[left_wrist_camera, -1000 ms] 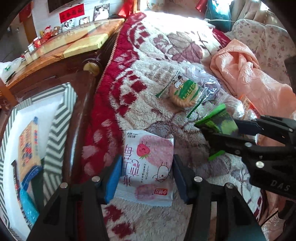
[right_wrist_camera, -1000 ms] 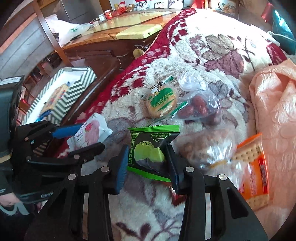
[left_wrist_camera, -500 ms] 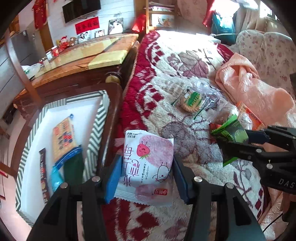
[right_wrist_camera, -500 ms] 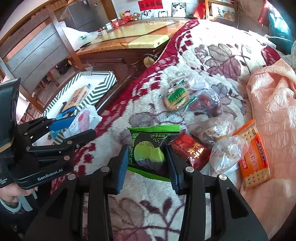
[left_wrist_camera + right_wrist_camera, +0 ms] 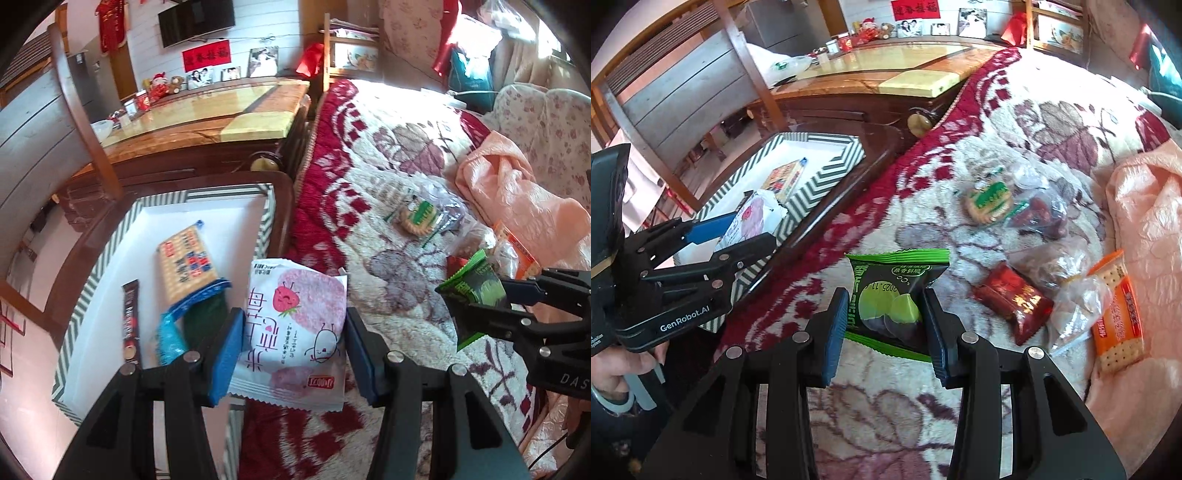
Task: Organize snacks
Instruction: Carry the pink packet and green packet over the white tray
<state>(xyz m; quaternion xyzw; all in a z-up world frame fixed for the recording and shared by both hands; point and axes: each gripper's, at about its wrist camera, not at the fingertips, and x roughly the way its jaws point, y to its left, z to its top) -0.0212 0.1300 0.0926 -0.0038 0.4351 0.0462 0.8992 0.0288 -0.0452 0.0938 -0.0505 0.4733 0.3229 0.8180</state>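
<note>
My left gripper (image 5: 291, 354) is shut on a white and pink strawberry snack packet (image 5: 295, 325), held in the air over the edge between the blanket and the striped box (image 5: 79, 314). It also shows in the right wrist view (image 5: 753, 218), above the box's near rim. My right gripper (image 5: 884, 328) is shut on a green and black snack packet (image 5: 894, 299), held above the blanket; it shows in the left wrist view (image 5: 472, 291) too. The box holds a cracker pack (image 5: 186, 264), a dark bar (image 5: 129, 321) and a blue wrapper (image 5: 170, 336).
On the floral blanket (image 5: 1034, 147) lie a round cookie pack (image 5: 990, 201), a bag of red dates (image 5: 1039, 216), a red packet (image 5: 1015, 302), clear bags (image 5: 1078, 314) and an orange cracker pack (image 5: 1117, 314). A peach cloth (image 5: 1145, 206) lies right. A wooden table (image 5: 207, 114) stands behind.
Both grippers rose and moved left with their packets. The strawberry packet went from over the blanket to the box's edge. A red packet under the green one came into sight.
</note>
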